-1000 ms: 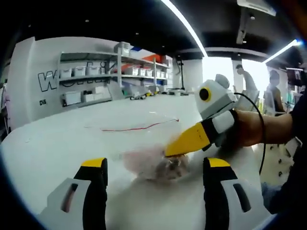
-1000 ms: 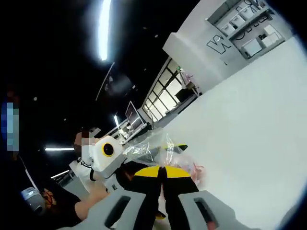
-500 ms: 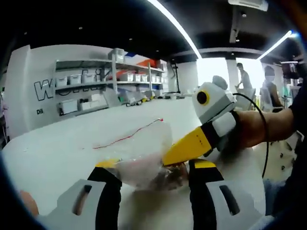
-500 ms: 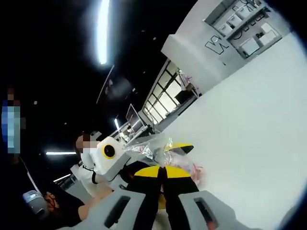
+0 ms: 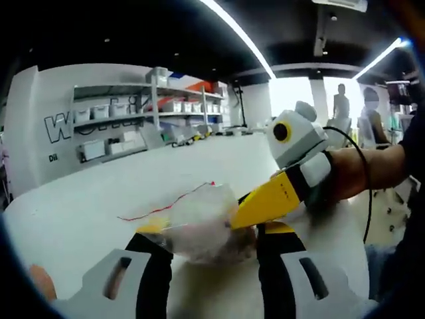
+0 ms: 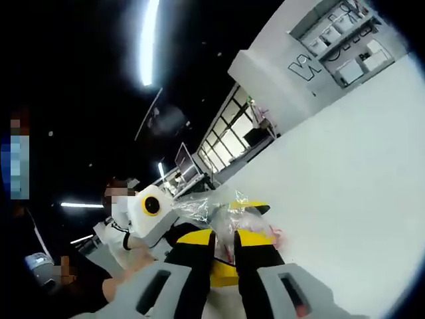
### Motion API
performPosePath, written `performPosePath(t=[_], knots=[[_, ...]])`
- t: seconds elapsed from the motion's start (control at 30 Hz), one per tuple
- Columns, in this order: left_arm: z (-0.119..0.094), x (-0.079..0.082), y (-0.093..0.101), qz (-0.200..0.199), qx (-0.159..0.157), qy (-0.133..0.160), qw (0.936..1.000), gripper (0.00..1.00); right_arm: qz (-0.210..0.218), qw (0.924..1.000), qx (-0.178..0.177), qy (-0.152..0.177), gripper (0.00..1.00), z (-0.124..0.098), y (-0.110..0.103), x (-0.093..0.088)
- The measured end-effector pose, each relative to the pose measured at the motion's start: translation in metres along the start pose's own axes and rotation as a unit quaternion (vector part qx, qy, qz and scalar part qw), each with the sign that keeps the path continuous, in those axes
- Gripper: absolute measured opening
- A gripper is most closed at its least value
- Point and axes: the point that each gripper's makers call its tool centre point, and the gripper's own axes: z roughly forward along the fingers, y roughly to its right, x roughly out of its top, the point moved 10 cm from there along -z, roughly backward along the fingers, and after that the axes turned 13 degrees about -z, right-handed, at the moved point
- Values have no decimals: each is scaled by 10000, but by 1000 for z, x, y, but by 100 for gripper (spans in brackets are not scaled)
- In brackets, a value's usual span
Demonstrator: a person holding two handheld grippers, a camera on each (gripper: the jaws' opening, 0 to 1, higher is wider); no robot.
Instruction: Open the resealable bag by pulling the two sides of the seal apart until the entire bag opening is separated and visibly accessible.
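We hold the resealable bag (image 5: 199, 222) above the worktop (image 5: 80, 212), left gripper (image 5: 207, 240) and right gripper (image 6: 222, 240) each pinching a side; uneven pulling could tear the film.

In the left gripper view, the left tongs (image 5: 207, 234) rise from the near edge, jaws set apart. The right tongs (image 5: 247, 214) reach in from the right, yellow jaws pointing left between them, held by the person's right hand (image 5: 332, 181), forearm level. In the right gripper view, the right tongs (image 6: 223, 240) stand with jaws narrowly parted.
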Motion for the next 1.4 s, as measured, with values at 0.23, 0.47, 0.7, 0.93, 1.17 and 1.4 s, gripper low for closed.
performPosePath(t=[0.23,0.47,0.7,0.93,1.17,1.4], knots=[[-1,2,1,19,-30,71,10000,46,-242,9994,-210,-142,27,-16,0,-2],[0,3,3,145,-32,65,9999,45,-307,9987,-408,74,25,-37,-4,28],[4,7,9,337,-44,21,9994,44,-938,9910,-298,-910,25,-20,-34,80],[8,11,13,372,-114,80,9992,43,-1543,9721,-394,-1723,25,2,-48,97],[12,14,18,397,-165,86,9990,43,-1734,9631,-525,-1988,25,1,-48,94],[14,15,21,423,-195,88,9989,43,-1807,9602,-533,-2063,25,0,-52,95]])
